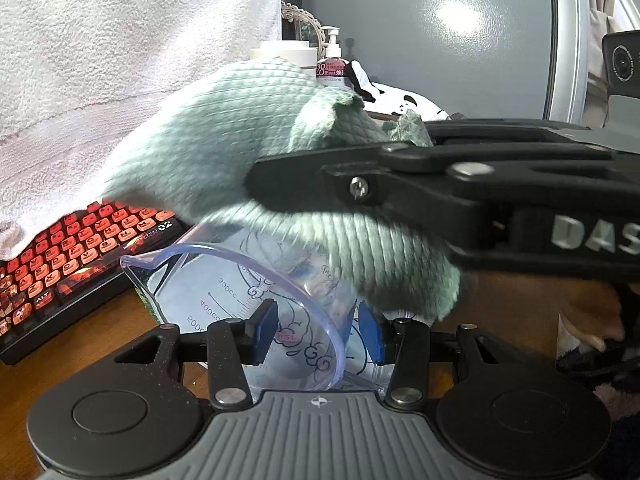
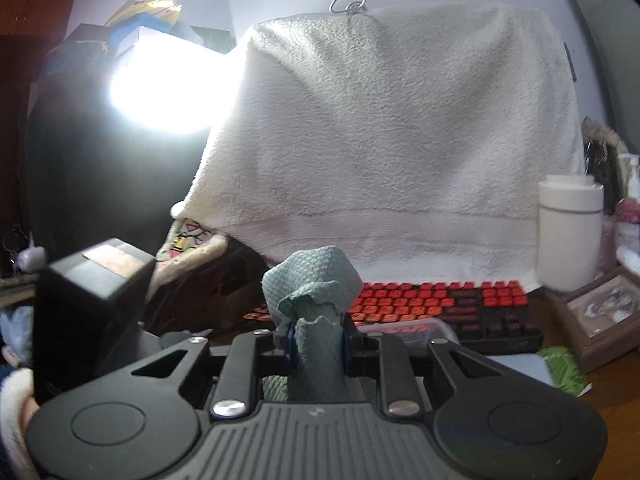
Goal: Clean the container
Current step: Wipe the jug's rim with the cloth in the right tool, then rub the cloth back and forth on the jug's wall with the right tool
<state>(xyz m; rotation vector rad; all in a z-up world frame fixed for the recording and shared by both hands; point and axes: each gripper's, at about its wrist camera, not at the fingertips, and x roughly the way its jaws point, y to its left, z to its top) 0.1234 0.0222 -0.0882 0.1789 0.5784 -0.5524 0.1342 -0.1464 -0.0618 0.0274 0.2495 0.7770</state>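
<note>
In the left wrist view, a clear plastic measuring cup [image 1: 224, 288] with printed scale marks and cartoon drawings lies tilted, its spout to the left. My left gripper [image 1: 319, 334] is shut on its wall, with a blue pad on either side. A pale green waffle-weave cloth [image 1: 224, 148] bulges over the cup's mouth and is blurred along its lower edge. My right gripper [image 1: 344, 160] reaches in from the right, shut on that cloth. In the right wrist view, the cloth [image 2: 312, 280] stands bunched up between the blue pads of the right gripper [image 2: 319, 340].
A black keyboard [image 1: 80, 252] with red-orange keys lies on the wooden desk [image 1: 100, 332] at the left. A white towel [image 2: 400, 140] hangs behind it. A white canister [image 2: 570, 232], a pump bottle [image 1: 332, 64], a wooden-framed tray [image 2: 608, 320] and a green packet [image 2: 564, 372] stand at the right.
</note>
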